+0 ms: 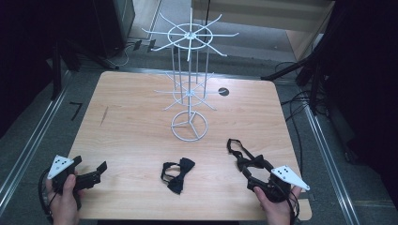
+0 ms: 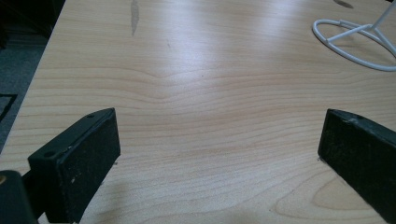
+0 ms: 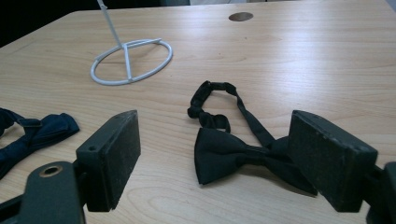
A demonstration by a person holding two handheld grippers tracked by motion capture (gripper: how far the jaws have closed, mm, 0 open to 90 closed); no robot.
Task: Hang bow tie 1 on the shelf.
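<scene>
Wood table: black bow tie lies flat, wings crosswise to my right gripper, strap running away toward rack. My right jaws gape around it, not pressing. My left gripper is wide apart, holding nothing.

No brand, label or number can be read on anything. One mark only — a black "7"-like shape on the grey floor at the left of the high view, beside the table; whether it is a digit or tape cannot be told. Grey plates at lower left and lower right carry small black dots — no text.
</scene>
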